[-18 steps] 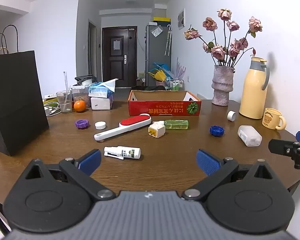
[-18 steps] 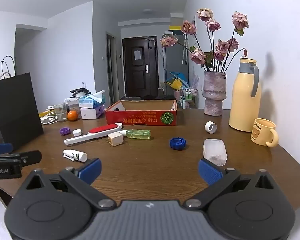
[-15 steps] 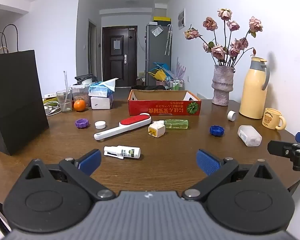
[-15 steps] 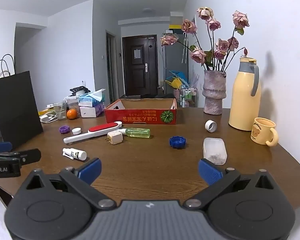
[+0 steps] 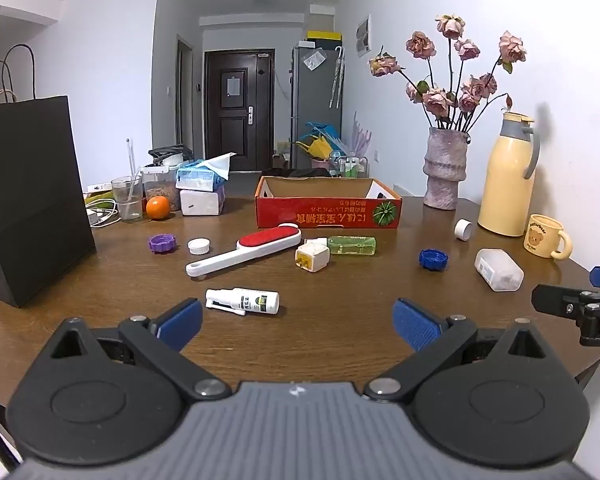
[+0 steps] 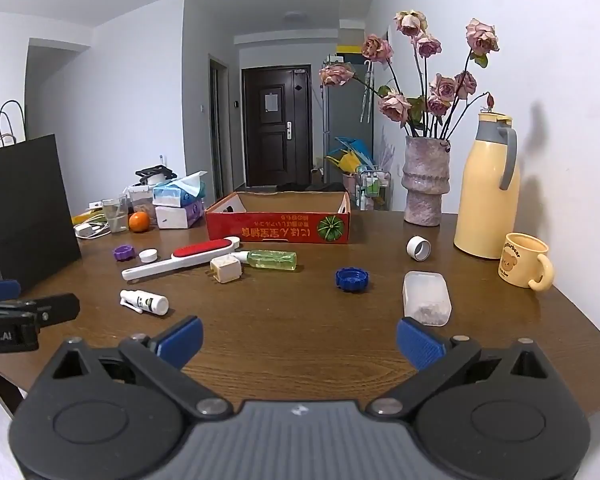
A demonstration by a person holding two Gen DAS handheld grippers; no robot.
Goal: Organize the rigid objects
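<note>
Left wrist view: the left gripper (image 5: 296,316) has wide, empty jaws, with the white spray bottle (image 5: 242,300) lying just past them near the tabletop's front edge. Nothing has moved since before.

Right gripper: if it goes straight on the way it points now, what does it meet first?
Likely the bare wooden table: the open right gripper tilts down at it. Depth unclear; the blue cap lies just beyond.

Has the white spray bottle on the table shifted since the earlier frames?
No. The white spray bottle lies in the same spot relative to the lint brush behind it.
</note>
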